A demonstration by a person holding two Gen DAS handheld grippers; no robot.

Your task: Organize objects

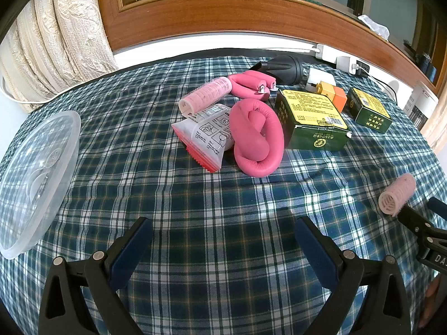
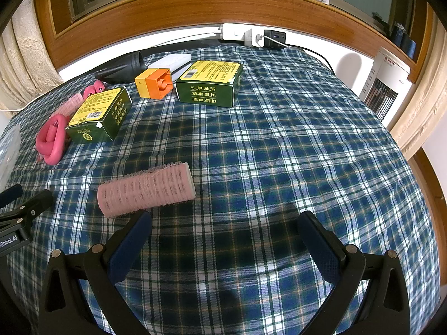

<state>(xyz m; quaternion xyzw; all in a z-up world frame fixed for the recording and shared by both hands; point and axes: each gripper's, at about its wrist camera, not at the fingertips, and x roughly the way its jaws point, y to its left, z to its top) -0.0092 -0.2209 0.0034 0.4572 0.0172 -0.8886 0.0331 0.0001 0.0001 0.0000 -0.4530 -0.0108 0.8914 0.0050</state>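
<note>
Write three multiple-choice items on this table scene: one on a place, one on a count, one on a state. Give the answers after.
1. Where does the loose pink hair roller lie?
A. inside the clear tub
B. on the checked cloth, just ahead of the right gripper
C. on top of a green box

2. How many green boxes are on the cloth?
A. one
B. two
C. four

3. How does the left gripper stand?
A. open and empty
B. shut on a roller
C. shut on a box

Answers: B, it lies alone near the right gripper's left finger; B, one green box and another show; A, its fingers are apart with only cloth between.
</note>
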